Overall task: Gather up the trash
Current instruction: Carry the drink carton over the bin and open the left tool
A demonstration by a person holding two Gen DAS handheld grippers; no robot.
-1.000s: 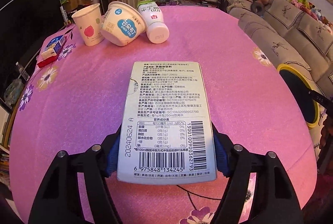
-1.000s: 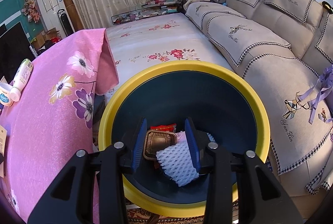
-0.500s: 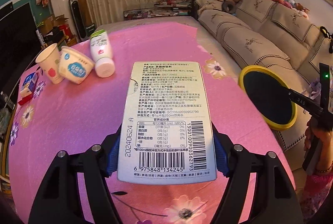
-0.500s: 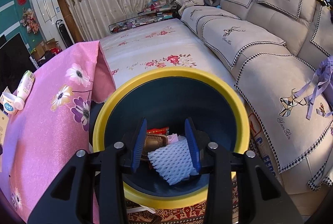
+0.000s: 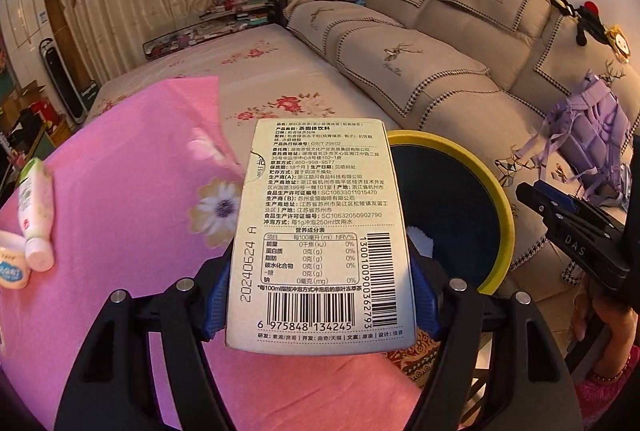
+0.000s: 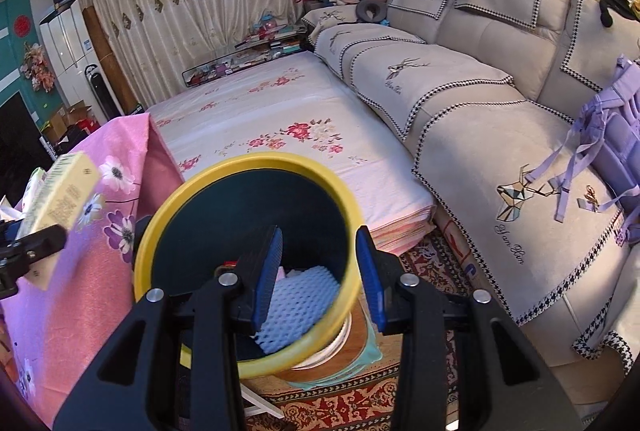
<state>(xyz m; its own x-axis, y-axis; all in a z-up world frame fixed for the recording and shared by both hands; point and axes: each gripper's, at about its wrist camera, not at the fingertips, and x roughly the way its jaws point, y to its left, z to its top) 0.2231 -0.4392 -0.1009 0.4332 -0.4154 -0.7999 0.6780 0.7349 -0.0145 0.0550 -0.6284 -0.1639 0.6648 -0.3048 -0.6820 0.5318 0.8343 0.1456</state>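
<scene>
Clamped between the left gripper's (image 5: 320,295) blue pads, the tea box (image 5: 320,231) (label side up) has travelled from over the pink tablecloth (image 5: 120,191) to the table's edge, beside the yellow-rimmed bin (image 6: 248,167). Right gripper (image 6: 320,271) hangs empty, jaws apart, above that bin, which holds white foam netting (image 6: 296,303). Farther left lie a bottle (image 5: 34,207) and yogurt cup (image 5: 12,267).

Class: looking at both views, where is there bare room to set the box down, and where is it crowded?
Free: pink cloth between bottle and box; floral sheet between cloth and sofa. Crowded: bin, holding foam netting.
</scene>
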